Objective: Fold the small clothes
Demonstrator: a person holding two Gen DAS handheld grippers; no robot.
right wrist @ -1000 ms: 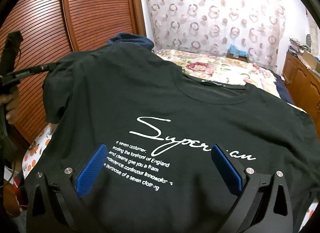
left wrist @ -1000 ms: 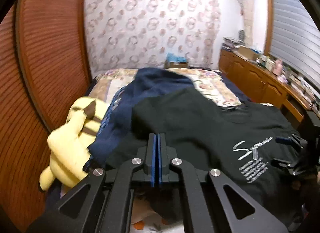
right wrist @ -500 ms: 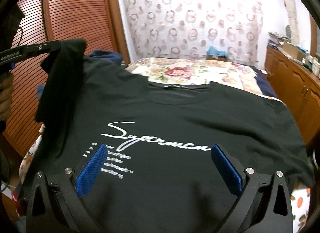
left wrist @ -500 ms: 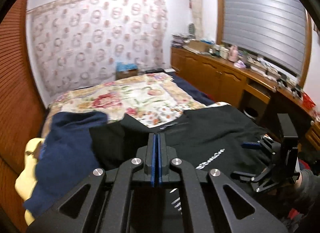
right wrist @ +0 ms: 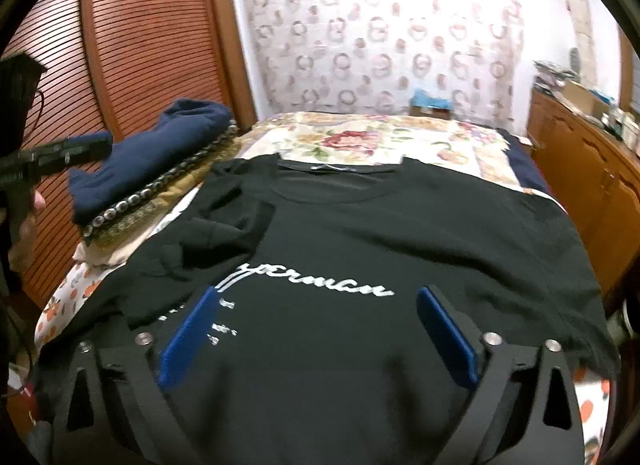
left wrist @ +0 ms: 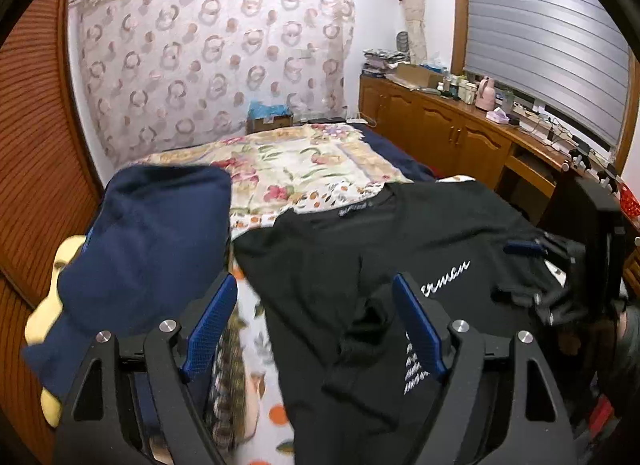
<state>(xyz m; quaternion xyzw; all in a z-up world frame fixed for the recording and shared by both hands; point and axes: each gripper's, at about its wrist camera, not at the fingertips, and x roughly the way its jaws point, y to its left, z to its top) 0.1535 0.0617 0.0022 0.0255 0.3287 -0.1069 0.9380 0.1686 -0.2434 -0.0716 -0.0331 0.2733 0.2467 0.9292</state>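
A black T-shirt (right wrist: 360,225) is lying face-up on the flowered bed (left wrist: 304,161), its left sleeve folded inward, as the left gripper (left wrist: 316,321) is opening empty and the right gripper (right wrist: 320,333) is narrowing above the print, grasping nothing; folding the right sleeve likely comes next.

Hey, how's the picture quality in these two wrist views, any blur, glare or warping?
Left wrist view: fisheye bends the shutter and walls; the bedspread near the left gripper smears with motion blur. Right wrist view: the curtain is blown out by glare, the black T-shirt reads dark, its small print blurred.
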